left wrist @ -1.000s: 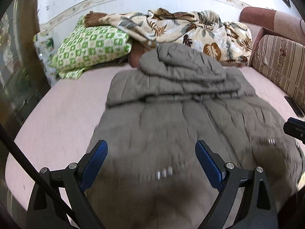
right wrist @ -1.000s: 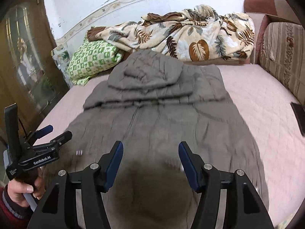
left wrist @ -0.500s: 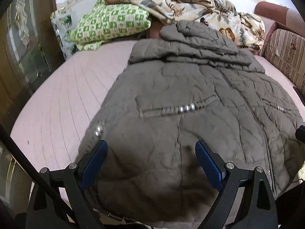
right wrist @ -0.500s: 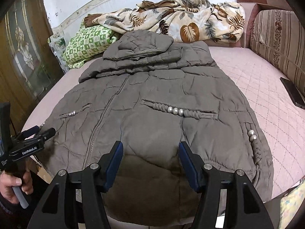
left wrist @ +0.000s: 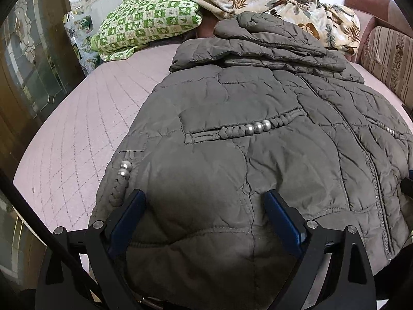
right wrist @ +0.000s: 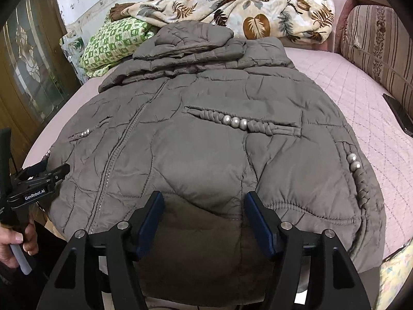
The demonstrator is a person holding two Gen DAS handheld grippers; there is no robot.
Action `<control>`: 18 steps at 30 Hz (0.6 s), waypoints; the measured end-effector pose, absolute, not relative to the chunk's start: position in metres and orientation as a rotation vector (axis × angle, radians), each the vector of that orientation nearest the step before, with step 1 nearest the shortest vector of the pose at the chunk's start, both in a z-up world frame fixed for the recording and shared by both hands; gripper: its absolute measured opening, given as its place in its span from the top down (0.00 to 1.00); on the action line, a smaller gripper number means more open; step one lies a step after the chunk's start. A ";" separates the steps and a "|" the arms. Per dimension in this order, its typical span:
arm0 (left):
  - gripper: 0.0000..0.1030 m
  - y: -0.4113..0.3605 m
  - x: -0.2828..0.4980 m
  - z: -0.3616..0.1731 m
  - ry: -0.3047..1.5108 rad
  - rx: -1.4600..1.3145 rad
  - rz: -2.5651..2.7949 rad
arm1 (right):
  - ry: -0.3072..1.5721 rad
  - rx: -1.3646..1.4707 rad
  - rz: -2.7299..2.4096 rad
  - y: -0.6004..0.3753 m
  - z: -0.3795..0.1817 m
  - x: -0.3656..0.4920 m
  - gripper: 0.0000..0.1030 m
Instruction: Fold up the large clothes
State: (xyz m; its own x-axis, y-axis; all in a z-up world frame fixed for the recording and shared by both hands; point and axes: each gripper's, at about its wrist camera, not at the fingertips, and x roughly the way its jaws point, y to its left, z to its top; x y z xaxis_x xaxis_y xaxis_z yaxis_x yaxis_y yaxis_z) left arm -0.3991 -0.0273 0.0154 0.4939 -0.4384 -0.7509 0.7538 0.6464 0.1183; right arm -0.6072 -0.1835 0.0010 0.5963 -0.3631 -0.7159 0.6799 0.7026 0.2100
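Presently, one grey-brown quilted hooded jacket (left wrist: 232, 134) lies spread front-up on a pink quilted bed (left wrist: 77, 134), zip closed, hem hanging over the near edge, hood towards the wall. Left tongs (left wrist: 204, 201): blue pads set wide apart above the hem, clamped on nothing. Right tongs (right wrist: 204, 201): pads apart, having just opened further, jacket fabric below but not pinched. Behind the hood: a green-and-white checked pillow (left wrist: 147, 23) and a crumpled cream blanket with brown leaf print (right wrist: 247, 10). A striped cushion (right wrist: 379, 41) stands at the right.
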 end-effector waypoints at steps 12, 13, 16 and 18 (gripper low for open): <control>0.04 -0.028 -0.401 0.008 0.700 0.467 -0.746 | 0.713 0.453 -0.625 -0.178 -0.005 -0.601 0.20; 0.04 -0.027 -0.401 0.008 0.701 0.466 -0.745 | 0.713 0.452 -0.622 -0.178 -0.005 -0.600 0.19; 0.04 -0.025 -0.403 0.007 0.692 0.469 -0.753 | 0.718 0.437 -0.622 -0.178 -0.006 -0.597 0.16; 0.04 -0.024 -0.402 0.006 0.691 0.463 -0.762 | 0.717 0.430 -0.623 -0.176 -0.007 -0.595 0.15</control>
